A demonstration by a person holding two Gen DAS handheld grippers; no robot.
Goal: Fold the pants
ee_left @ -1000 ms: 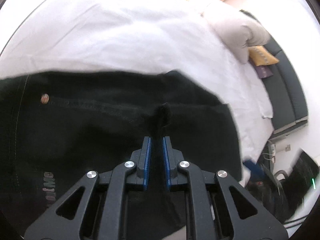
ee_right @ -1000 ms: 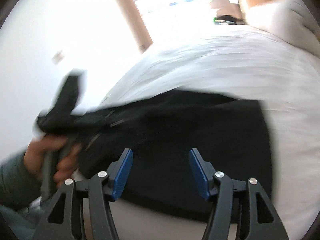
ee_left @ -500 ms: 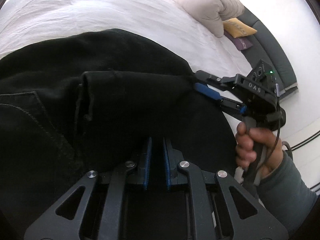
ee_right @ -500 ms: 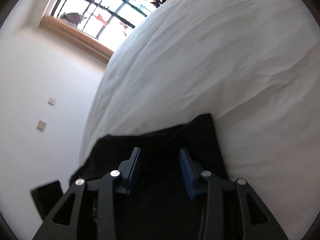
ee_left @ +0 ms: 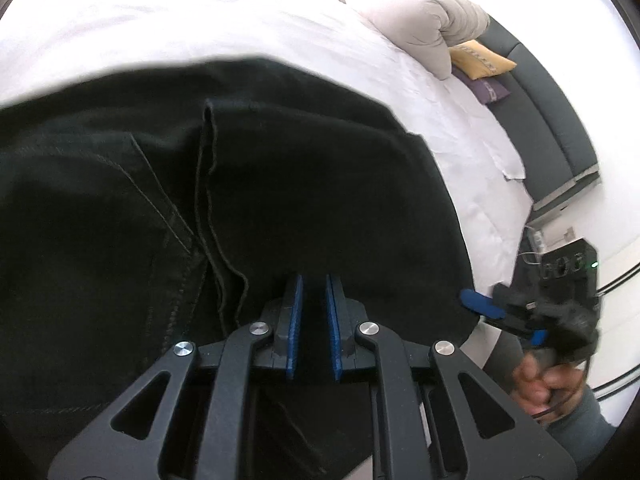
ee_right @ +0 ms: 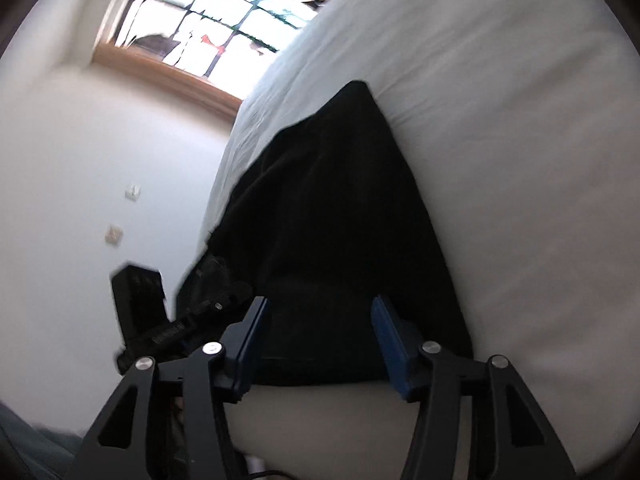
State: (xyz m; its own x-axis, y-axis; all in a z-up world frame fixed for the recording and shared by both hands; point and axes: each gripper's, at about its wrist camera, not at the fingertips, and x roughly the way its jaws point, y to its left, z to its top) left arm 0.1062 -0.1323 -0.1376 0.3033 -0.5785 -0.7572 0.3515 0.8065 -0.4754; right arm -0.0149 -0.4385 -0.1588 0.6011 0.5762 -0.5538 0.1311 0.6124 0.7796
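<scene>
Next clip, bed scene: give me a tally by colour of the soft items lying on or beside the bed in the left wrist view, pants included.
Black: 1, the pants
Beige: 1, the big pillow
Yellow: 1, the small cushion
Purple: 1, the small cushion
Total: 4

A bedroom: white-sheeted bed [ee_left: 280,28], pillows [ee_left: 420,20], wood-framed window [ee_right: 208,32].

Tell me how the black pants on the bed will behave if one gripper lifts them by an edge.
The black pants would probably sag and unfold: they lie in soft, draped layers. Their thick stitched seams suggest denim, so likely heavy for one pinch. They should not slide much on the wrinkled white bedsheet.
</scene>
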